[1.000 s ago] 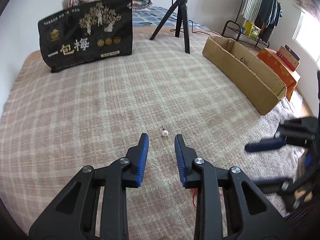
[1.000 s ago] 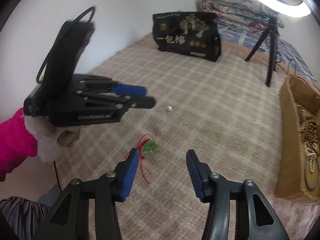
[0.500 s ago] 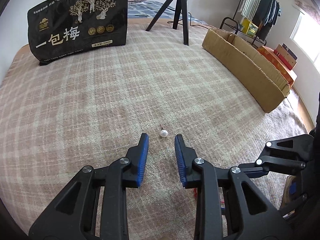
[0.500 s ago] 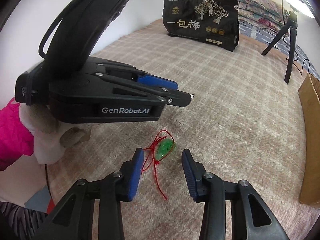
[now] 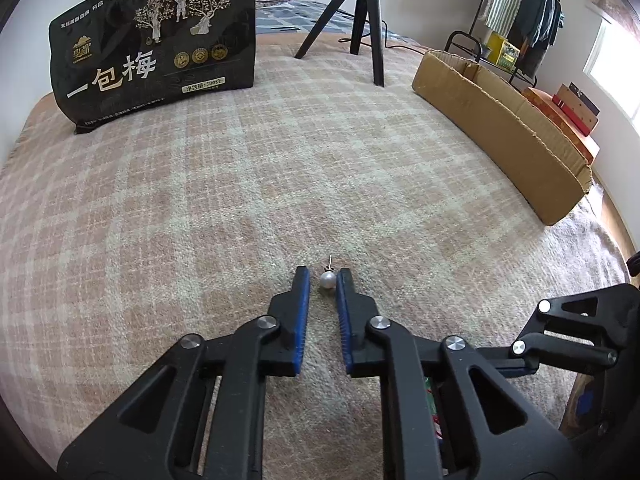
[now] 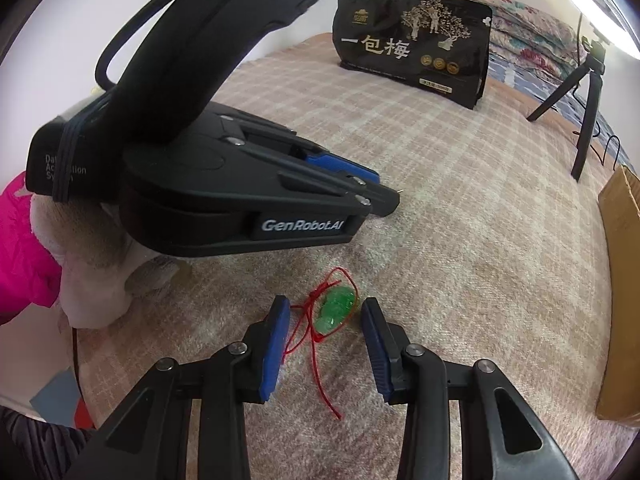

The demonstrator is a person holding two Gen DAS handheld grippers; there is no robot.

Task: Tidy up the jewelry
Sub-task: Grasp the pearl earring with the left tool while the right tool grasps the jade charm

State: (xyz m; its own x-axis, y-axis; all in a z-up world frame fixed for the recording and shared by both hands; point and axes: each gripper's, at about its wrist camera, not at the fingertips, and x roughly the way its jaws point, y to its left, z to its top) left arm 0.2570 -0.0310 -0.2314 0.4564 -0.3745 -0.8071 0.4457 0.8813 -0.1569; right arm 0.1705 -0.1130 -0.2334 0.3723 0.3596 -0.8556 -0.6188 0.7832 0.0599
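A pearl stud earring (image 5: 327, 280) lies on the checked blanket (image 5: 280, 168), its post pointing away from me. My left gripper (image 5: 323, 276) is shut on the pearl at its very fingertips. In the right wrist view the left gripper (image 6: 384, 196) is low over the blanket, and the earring's post pokes out past its tip. A green pendant (image 6: 335, 308) on a red cord (image 6: 316, 344) lies between the blue pads of my right gripper (image 6: 325, 302). Those jaws are closing, with a gap still on both sides of the pendant.
A long cardboard box (image 5: 500, 120) stands along the right side of the blanket. A black printed bag (image 5: 156, 48) and a black tripod (image 5: 364, 20) stand at the far end. A gloved hand with a pink sleeve (image 6: 24, 248) holds the left gripper.
Both grippers have come down closer to the blanket. The left jaws have narrowed onto the pearl. The right jaws have narrowed, and the pendant now lies between them.
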